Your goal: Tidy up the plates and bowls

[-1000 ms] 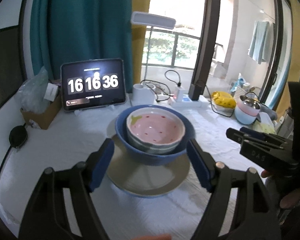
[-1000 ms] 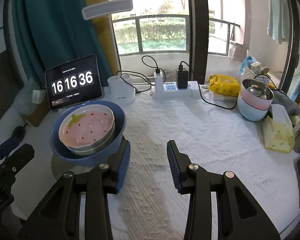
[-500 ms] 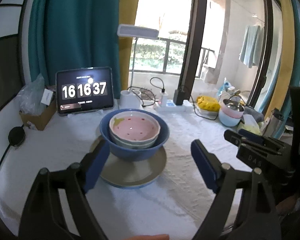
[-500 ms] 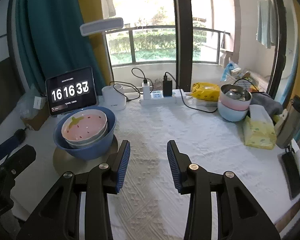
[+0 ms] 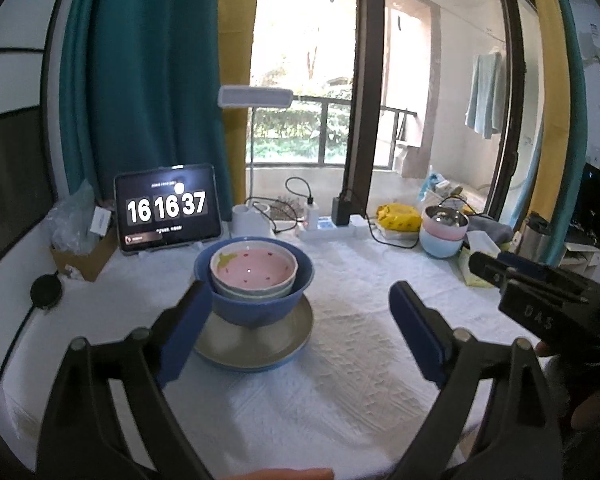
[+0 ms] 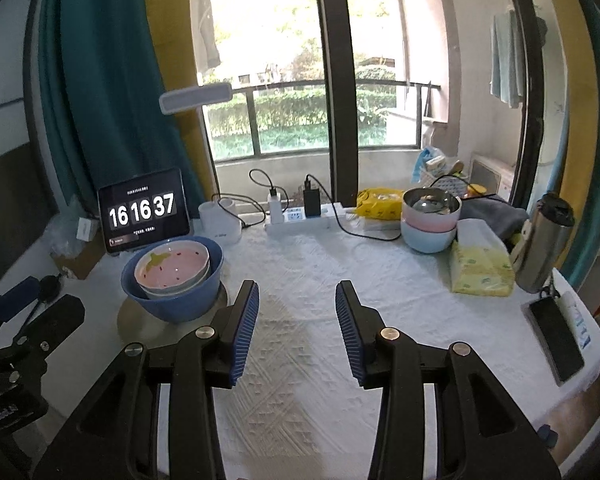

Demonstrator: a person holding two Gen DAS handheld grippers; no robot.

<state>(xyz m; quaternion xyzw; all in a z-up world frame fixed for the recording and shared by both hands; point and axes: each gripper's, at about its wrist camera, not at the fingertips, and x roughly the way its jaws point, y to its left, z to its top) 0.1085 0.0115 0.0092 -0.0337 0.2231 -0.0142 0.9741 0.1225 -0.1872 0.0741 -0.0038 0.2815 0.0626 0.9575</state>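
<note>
A pink strawberry bowl (image 5: 254,270) sits nested in a pale bowl inside a big blue bowl (image 5: 256,306), all stacked on a beige plate (image 5: 260,346) on the white tablecloth. The stack also shows in the right wrist view (image 6: 172,276) at the left. My left gripper (image 5: 300,320) is open and empty, held back from the stack and above the table. My right gripper (image 6: 296,312) is open and empty over the bare cloth, to the right of the stack.
A tablet clock (image 6: 144,210), white lamp base (image 6: 220,222) and power strip (image 6: 300,220) stand at the back. Pink and blue bowls with a steel bowl (image 6: 430,218), tissue pack (image 6: 480,264), steel flask (image 6: 544,240) and phone (image 6: 556,336) are at the right.
Both grippers have pulled back and up from the bowl stack, which now looks smaller and farther. The left gripper's jaws stand wider apart. The stack has not moved.
</note>
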